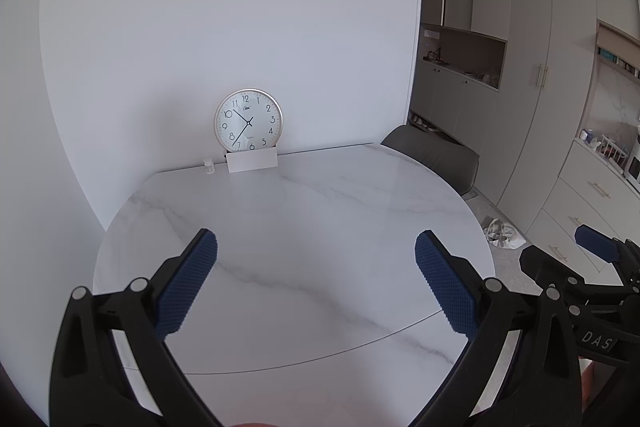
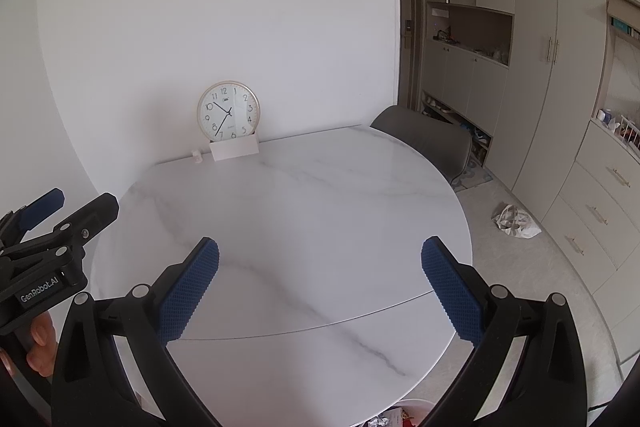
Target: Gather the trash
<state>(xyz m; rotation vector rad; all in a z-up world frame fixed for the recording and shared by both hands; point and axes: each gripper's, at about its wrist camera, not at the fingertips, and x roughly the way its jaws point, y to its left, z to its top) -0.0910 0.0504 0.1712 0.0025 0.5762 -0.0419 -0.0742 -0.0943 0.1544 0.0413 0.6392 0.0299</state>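
My left gripper (image 1: 316,247) is open and empty above the near part of a white marble table (image 1: 320,211). My right gripper (image 2: 320,253) is open and empty over the same table (image 2: 304,211), to the right of the left one. A crumpled white plastic bag (image 2: 516,221) lies on the floor right of the table; it also shows in the left wrist view (image 1: 502,234). At the bottom edge of the right wrist view, a container with crumpled trash (image 2: 394,415) sits below the table's near edge. Each gripper shows at the side of the other's view.
A round clock (image 1: 248,121) stands against the wall behind a white card holder (image 1: 252,161), with a small white item (image 1: 208,165) beside it. A grey chair (image 2: 430,143) stands at the table's far right. Cabinets and drawers (image 2: 560,107) line the right wall.
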